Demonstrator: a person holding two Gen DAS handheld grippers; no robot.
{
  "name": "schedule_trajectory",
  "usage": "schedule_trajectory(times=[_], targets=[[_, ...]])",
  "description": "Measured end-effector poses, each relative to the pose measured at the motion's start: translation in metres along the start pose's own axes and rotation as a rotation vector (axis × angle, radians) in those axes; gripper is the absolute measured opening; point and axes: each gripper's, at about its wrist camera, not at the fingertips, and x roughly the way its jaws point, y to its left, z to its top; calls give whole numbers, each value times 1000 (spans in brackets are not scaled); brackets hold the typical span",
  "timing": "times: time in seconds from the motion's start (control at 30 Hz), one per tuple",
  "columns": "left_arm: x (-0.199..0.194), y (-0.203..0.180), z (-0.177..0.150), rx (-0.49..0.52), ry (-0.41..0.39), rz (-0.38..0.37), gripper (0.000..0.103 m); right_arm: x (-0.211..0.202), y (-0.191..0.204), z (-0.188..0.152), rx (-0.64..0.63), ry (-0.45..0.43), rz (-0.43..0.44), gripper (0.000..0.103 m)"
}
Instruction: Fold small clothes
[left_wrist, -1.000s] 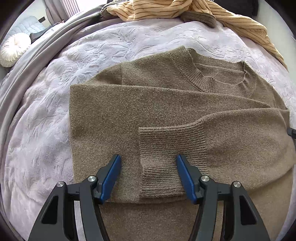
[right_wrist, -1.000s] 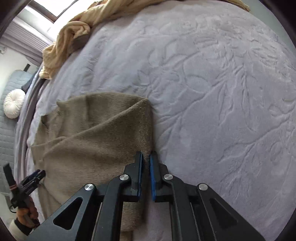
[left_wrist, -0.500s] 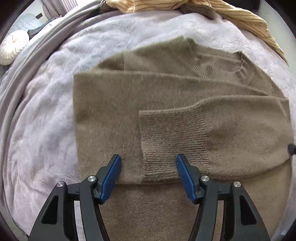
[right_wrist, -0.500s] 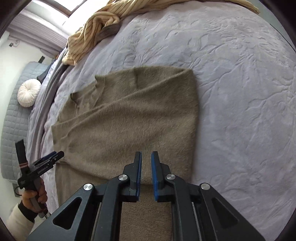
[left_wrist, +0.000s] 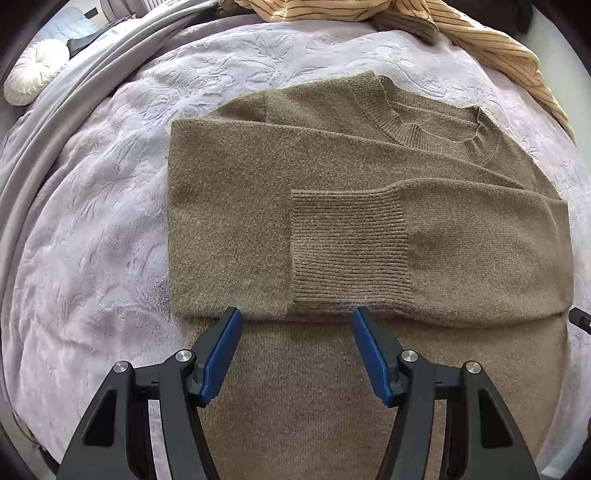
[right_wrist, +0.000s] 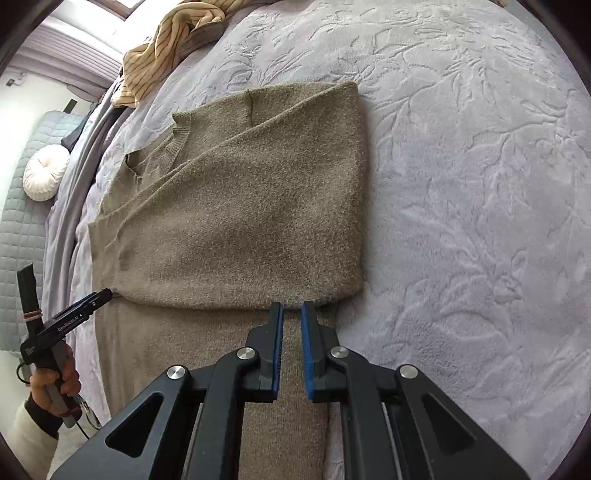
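Observation:
A brown knit sweater (left_wrist: 229, 206) lies flat on the bed, neckline (left_wrist: 424, 122) away from me. Both sleeves are folded across the chest, and the ribbed cuff (left_wrist: 347, 247) of the upper one lies in the middle. My left gripper (left_wrist: 297, 314) hangs open over the sweater's lower body, just below the folded sleeve's edge, holding nothing. In the right wrist view the sweater (right_wrist: 240, 206) shows a straight folded right edge. My right gripper (right_wrist: 291, 306) is almost shut, a narrow slit between its pads, nothing in it, above the lower body near that edge.
A lavender embossed bedspread (right_wrist: 480, 184) spreads wide to the right of the sweater. A striped yellow garment (left_wrist: 480, 37) is heaped at the far edge. A grey duvet fold (left_wrist: 74, 110) and a round white cushion (left_wrist: 29, 70) lie far left. A hand (right_wrist: 55, 380) holds the left gripper.
My right gripper left the sweater's folded right edge and drew back toward the lower body; the fold now lies flat. The left gripper backed off slightly, still open.

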Motion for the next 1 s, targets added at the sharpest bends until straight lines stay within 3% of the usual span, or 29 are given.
schedule_trajectory(times=[0.37,0.4,0.47,0.5,0.53,0.57,0.63,0.77,0.9,1.0], targets=[[-12,-13,-20,2,7,14,63,-2,2,-3,16,13,26,12],[-13,-15,-22,-2,5,24,63,-2,2,-4,15,13,29,15],[-15,-14,-25,-12,11,34,63,-4,1,-5,15,12,26,34],[-16,-14,-27,-24,15,29,63,-5,1,-6,16,9,25,55],[-16,-12,-27,-33,11,25,67,-7,0,-7,18,4,26,65],[-18,-11,-30,-42,2,16,77,-9,-1,-7,20,2,29,66],[-23,-12,-36,-59,-7,12,86,-11,-4,-9,29,5,43,67],[-28,-16,-49,-70,-2,32,86,-14,-8,-16,34,11,78,81],[-28,-26,-61,-52,21,49,86,-15,-4,-24,-5,7,81,89],[-29,-32,-70,-52,50,32,86,-10,-1,-32,-11,35,116,89]])
